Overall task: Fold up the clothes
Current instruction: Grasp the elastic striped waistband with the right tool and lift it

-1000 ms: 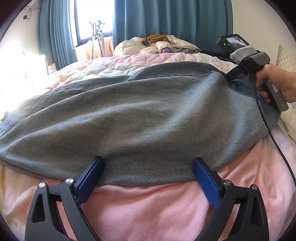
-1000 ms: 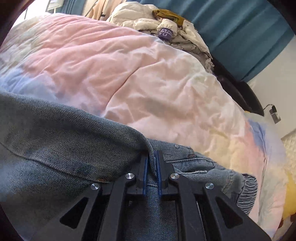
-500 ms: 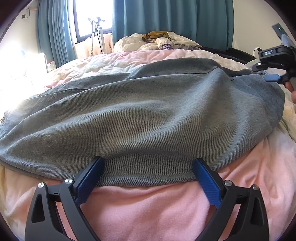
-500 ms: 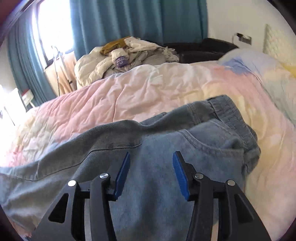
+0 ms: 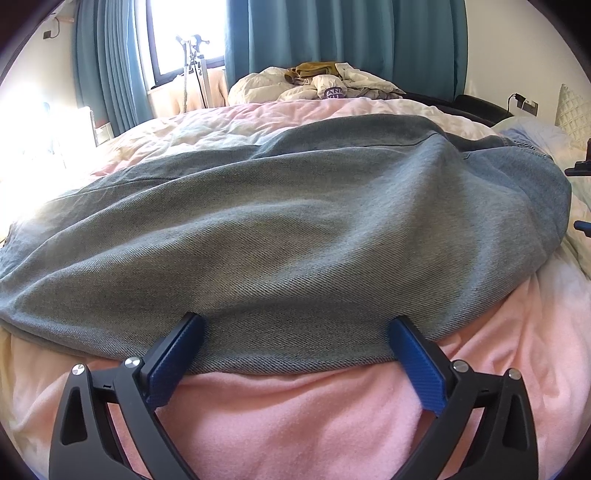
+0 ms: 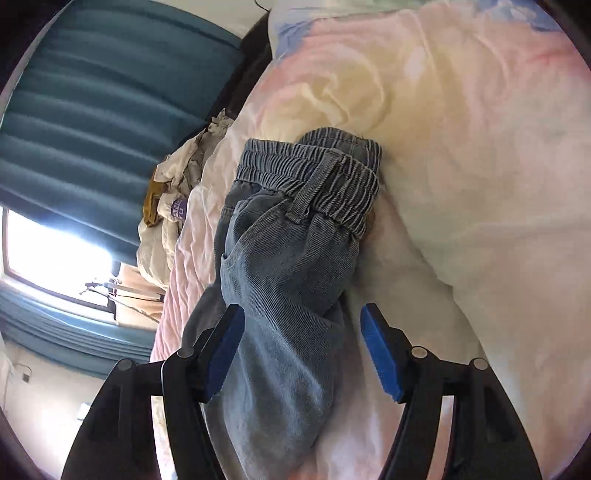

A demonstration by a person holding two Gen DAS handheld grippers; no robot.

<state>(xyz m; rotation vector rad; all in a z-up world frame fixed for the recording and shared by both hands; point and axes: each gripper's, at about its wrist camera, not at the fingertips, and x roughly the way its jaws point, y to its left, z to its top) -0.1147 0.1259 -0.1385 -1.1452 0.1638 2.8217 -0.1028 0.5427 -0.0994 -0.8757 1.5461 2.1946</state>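
My left gripper [image 5: 295,354] stands wide, its blue pads [image 5: 175,363] on either side of the near hem of the jeans [image 5: 295,229], the tips touching or just over the denim edge; nothing is pinched. The jeans lie spread across the bed [image 5: 332,424], a long grey-blue mass running from 9 o'clock to 3 o'clock in my left view, over a pink quilt [image 5: 517,332].

My right gripper [image 6: 303,350] is rolled over on its side, so the room looks tipped in its view. Its jaws are opening and the pads do not press on anything. The waist end of the jeans reaches up between them; the left pad [image 6: 225,354] is just beside the cloth, the right pad well clear of it. The elastic waistband [image 6: 310,177] sits bunched at 12 o'clock from that gripper, resting on the pale pink and yellow part of the quilt. In the left view I see only small dark bits of the right gripper at the 3 o'clock edge.

Beyond the jeans, at 12 o'clock in the left view, a heap of clothes [image 5: 325,85] sits at the far side of the bed. Teal curtains [image 5: 351,40] hang behind it, with a bright window [image 5: 184,33] at 11 o'clock.
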